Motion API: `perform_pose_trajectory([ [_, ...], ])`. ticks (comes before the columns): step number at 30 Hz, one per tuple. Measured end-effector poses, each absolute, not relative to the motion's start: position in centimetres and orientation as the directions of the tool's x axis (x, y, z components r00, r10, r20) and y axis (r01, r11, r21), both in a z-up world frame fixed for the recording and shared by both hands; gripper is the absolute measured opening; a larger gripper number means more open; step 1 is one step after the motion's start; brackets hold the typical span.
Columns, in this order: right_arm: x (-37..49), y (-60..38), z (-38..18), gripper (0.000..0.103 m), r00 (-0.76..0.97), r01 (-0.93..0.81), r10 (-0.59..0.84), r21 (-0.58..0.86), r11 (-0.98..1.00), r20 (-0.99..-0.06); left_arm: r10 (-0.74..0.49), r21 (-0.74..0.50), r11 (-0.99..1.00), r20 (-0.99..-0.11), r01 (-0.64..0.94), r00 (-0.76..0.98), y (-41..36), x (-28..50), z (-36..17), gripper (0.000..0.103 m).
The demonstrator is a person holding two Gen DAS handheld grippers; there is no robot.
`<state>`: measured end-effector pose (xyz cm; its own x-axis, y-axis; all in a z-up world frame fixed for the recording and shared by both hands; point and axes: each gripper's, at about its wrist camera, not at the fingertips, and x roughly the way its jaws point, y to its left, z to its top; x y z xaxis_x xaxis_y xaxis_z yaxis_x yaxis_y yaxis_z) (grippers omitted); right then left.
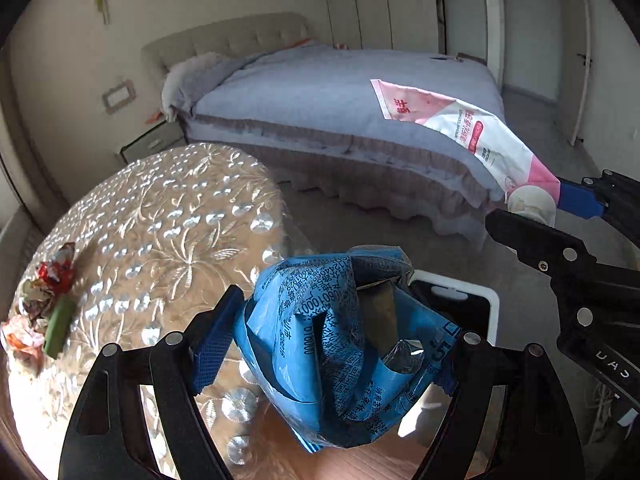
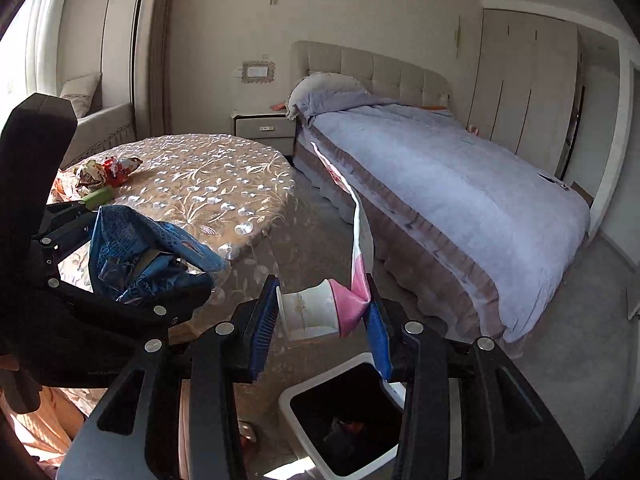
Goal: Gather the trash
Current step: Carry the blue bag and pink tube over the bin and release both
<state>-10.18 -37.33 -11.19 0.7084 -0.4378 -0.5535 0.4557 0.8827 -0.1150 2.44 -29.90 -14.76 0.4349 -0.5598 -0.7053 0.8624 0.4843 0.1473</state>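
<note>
My left gripper [image 1: 332, 352] is shut on a crumpled blue wrapper [image 1: 340, 344], held above the table edge and beside the white bin [image 1: 492, 304]. The wrapper also shows in the right wrist view [image 2: 140, 252]. My right gripper [image 2: 324, 312] is shut on a pink and white pouch [image 2: 344, 304] by its capped end, above the white bin [image 2: 304, 432] with a black liner. The pouch [image 1: 472, 132] sticks up in the left wrist view. More crumpled wrappers [image 1: 44, 304] and a green piece [image 1: 60, 328] lie on the round table [image 1: 160, 216].
A bed [image 2: 440, 184] with a grey cover stands behind the table. A nightstand [image 2: 264, 124] is by the headboard. Wardrobe doors [image 2: 528, 80] line the far wall. A sofa [image 2: 100, 128] stands at the left by the window. Grey carpet lies between table and bed.
</note>
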Motion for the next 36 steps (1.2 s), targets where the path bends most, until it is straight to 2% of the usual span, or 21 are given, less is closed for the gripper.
perform_pose_trajectory([
  [10,-12.8,-43.2,-19.2,0.042,0.589,0.481,-0.44,-0.144,0.865,-0.678,-0.499,0.196,0.235,-0.816,0.952,0.291,-37.4,-1.2,-23.1,0.079],
  [18,-13.5,-46.8,-26.5,0.042,0.526,0.356,-0.307,-0.123,0.926,-0.793,-0.423,0.152,0.005,-0.895,0.988,0.139,-41.8,-1.6,-30.2,0.08],
  [21,-13.9,-47.5,-28.4,0.043,0.489,0.319,-0.281,-0.13,0.939,-0.826,-0.388,0.1,-0.059,-0.919,0.993,0.069,-43.0,-1.5,-31.8,0.086],
  [22,-14.0,-47.7,-29.0,0.056,0.474,0.308,-0.275,-0.135,0.942,-0.837,-0.376,0.089,-0.074,-0.925,0.993,0.055,-43.2,-1.6,-32.2,0.093],
  [23,-14.3,-47.9,-29.4,0.089,0.464,0.314,-0.295,-0.156,0.936,-0.835,-0.372,0.092,-0.085,-0.926,0.992,0.054,-43.4,-1.5,-32.7,0.098],
  [24,-14.7,-48.0,-29.7,0.098,0.462,0.314,-0.305,-0.168,0.935,-0.833,-0.372,0.105,-0.095,-0.926,0.99,0.062,-43.5,-1.6,-33.0,0.098],
  [28,-15.1,-48.2,-30.3,0.099,0.427,0.311,-0.303,-0.176,0.934,-0.852,-0.344,0.113,-0.115,-0.937,0.987,0.067,-43.8,-2.3,-34.0,0.098],
  [36,-15.4,-48.0,-29.0,0.099,0.455,0.309,-0.313,-0.182,0.933,-0.834,-0.382,0.101,-0.106,-0.923,0.989,0.053,-43.8,-2.6,-32.3,0.098],
])
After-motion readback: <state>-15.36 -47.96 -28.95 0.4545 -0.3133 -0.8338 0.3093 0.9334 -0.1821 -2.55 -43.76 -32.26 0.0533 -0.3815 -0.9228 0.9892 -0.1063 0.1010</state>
